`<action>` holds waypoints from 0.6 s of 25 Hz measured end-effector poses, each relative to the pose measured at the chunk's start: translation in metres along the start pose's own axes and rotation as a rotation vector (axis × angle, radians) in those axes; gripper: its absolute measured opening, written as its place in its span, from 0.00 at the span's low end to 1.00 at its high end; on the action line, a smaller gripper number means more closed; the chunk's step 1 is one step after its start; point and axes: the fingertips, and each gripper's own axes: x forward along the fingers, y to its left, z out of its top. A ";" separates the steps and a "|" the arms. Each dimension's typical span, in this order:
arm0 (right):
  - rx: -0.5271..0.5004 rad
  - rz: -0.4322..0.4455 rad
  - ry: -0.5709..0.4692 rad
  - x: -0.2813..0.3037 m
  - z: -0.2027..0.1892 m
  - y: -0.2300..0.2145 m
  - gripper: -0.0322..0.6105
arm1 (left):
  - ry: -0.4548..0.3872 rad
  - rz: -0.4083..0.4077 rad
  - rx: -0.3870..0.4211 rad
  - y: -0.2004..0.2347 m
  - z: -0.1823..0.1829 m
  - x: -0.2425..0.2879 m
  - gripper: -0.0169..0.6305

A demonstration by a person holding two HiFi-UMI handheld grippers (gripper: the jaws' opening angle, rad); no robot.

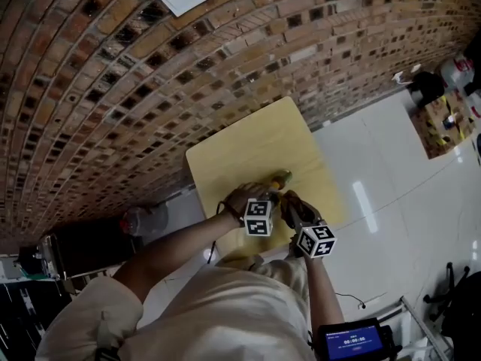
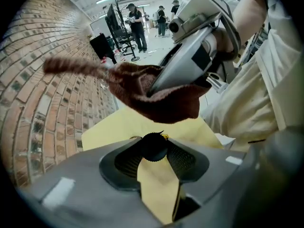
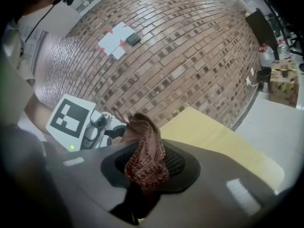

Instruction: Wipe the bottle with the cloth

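1. Two hand-held grippers work side by side at the centre of the head view, over the lower part of a yellow table (image 1: 248, 145). The left gripper (image 2: 154, 152) is clamped on the dark ribbed cap (image 2: 153, 144) of the bottle (image 1: 279, 180), with a pad pressing on either side.
2. The right gripper (image 3: 145, 164) is clenched on a bunched brown cloth (image 3: 142, 146). The cloth stands up out of its jaws and also trails below them.
3. In the left gripper view the cloth fills the upper centre of the frame, directly above the cap. It is near the cap but seemingly not touching, as a strip of tabletop shows between them.
4. The bottle's long axis appears to run straight away from the left gripper. The cap is seen end-on and hides nearly all of the body, leaving only a sliver of yellow at its upper right. In the head view a green-yellow length pokes toward the upper right from between the grippers.
5. On this reading the right gripper is the one that must travel. The cloth has to pass the cap and reach the body beyond the left jaws.
6. In the head view, open tabletop stretches toward the upper left as far as the brick wall (image 1: 113, 74). The table's edge and the white floor (image 1: 391, 171) lie close at the lower right. The two grippers sit tight together, so a knock between them looks like the main hazard.
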 end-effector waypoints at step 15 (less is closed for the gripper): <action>-0.078 -0.213 0.123 0.044 -0.057 -0.064 0.17 | 0.028 0.034 -0.123 -0.003 0.009 0.005 0.30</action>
